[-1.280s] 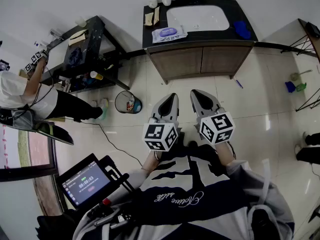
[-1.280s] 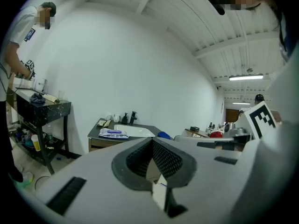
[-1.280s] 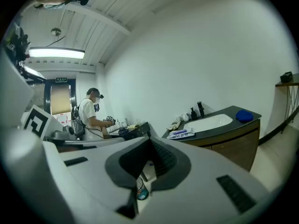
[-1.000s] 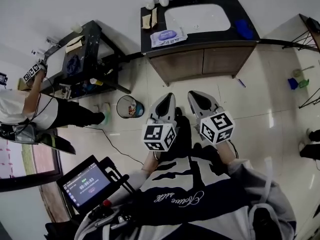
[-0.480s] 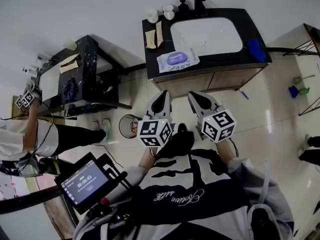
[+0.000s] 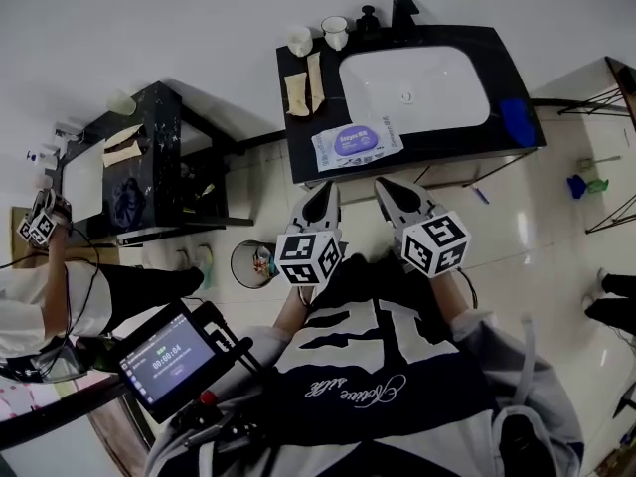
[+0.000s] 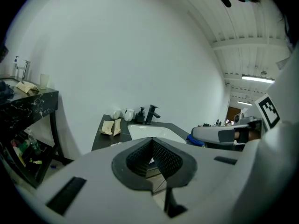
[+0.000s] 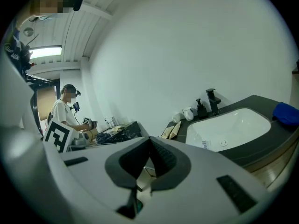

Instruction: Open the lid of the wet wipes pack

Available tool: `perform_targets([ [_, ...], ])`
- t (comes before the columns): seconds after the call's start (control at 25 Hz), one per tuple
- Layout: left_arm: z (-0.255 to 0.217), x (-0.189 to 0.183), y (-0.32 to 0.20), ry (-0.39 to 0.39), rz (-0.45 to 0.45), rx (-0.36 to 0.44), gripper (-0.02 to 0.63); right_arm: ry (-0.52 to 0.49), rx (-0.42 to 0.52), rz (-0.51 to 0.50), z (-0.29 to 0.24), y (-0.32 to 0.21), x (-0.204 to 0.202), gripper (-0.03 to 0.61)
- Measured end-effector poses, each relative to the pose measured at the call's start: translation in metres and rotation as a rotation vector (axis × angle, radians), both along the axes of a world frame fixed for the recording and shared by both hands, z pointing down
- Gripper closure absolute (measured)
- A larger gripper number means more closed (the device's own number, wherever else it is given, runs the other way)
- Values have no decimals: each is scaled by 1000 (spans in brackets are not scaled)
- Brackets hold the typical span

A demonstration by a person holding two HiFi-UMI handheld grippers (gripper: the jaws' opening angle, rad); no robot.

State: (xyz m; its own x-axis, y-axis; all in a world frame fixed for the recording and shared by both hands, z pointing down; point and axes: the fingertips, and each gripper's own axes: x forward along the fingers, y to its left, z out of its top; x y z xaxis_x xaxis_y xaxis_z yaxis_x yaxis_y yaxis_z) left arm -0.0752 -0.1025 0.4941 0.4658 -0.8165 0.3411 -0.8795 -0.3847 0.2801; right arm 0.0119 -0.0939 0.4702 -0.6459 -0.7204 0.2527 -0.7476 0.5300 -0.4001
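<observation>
Vanity counter (image 6: 298, 157): wet wipes pack (image 6: 356, 143) near front edge; left tongs (image 6: 324, 193), right tongs (image 6: 386, 190) pinched closed, empty.

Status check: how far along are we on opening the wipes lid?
Done: nothing yet. The wet wipes pack lies flat on the counter beside the sink, and its lid looks closed. In hand: nothing; the left gripper and right gripper are both shut and empty, short of the counter. Left: reach the pack, steady it, and lift the lid.
</observation>
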Motion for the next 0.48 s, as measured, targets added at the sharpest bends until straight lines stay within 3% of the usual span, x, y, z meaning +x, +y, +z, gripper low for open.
perform_targets([
  [0.24,32,5,-35,-29,-93,-49,615,28,-34,-93,32,-45,14,581],
  [0.48,54,-2,-41,-101,-136,-98,615,151,-47,-218,57,-64,0,580],
])
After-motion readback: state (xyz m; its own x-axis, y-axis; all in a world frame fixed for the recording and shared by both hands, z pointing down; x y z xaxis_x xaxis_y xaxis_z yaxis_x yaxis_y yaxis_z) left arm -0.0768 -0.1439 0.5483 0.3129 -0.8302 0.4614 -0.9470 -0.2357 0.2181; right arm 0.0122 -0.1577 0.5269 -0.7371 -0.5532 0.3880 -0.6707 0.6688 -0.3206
